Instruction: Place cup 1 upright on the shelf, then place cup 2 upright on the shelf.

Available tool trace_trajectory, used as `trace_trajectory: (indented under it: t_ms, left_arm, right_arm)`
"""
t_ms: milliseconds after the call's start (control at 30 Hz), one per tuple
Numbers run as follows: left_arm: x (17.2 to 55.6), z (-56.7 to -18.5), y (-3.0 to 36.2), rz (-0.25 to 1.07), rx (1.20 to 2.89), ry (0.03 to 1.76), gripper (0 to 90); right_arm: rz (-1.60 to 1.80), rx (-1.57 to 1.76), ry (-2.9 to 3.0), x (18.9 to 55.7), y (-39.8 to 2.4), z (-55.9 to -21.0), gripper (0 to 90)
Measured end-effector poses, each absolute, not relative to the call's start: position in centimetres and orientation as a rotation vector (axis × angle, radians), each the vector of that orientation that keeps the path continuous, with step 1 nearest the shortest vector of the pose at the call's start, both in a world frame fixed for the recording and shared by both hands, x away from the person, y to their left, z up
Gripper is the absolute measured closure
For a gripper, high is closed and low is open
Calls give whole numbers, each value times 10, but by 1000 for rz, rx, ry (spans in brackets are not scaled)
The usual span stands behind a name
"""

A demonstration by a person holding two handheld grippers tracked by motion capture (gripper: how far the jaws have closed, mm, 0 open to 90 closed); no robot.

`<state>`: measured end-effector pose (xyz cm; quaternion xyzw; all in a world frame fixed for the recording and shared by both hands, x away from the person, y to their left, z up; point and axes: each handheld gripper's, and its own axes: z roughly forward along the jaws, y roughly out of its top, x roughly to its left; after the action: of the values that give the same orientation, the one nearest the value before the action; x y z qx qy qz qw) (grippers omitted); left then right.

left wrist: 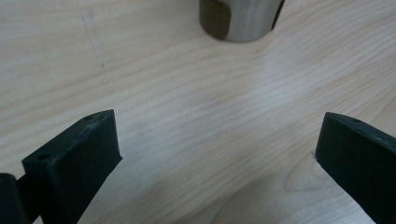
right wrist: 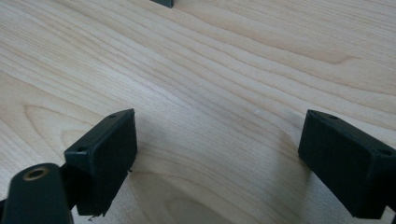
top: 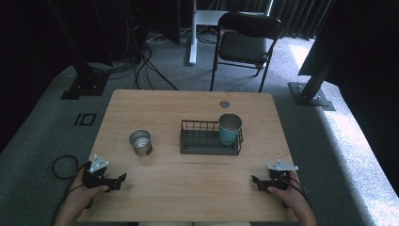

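Resting low: left claw wide, empty, aimed at the tin ahead.
Right claw: wide, empty; rack ahead.

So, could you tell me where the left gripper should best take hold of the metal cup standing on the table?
Probably by its round side wall, coming level from the near side: the metal cup stands upright, and the left gripper is open.

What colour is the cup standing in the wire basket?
Teal, with a silvery metal inside; the cup shows best in the high view.
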<state>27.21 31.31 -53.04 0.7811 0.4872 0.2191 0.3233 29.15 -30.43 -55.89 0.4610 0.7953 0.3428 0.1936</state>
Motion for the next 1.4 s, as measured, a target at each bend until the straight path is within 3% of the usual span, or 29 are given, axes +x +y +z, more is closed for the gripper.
trace_trajectory:
  t_ms: [867,1400]
  left_arm:
    - [305,-482,283,541,1963,1132,4]
    - [338,-474,258,548,1931,1102,4]
  right_arm:
    - [960,1292,2231,291,-304,-559,112]
    - [962,1294,2230,291,-304,-559,112]
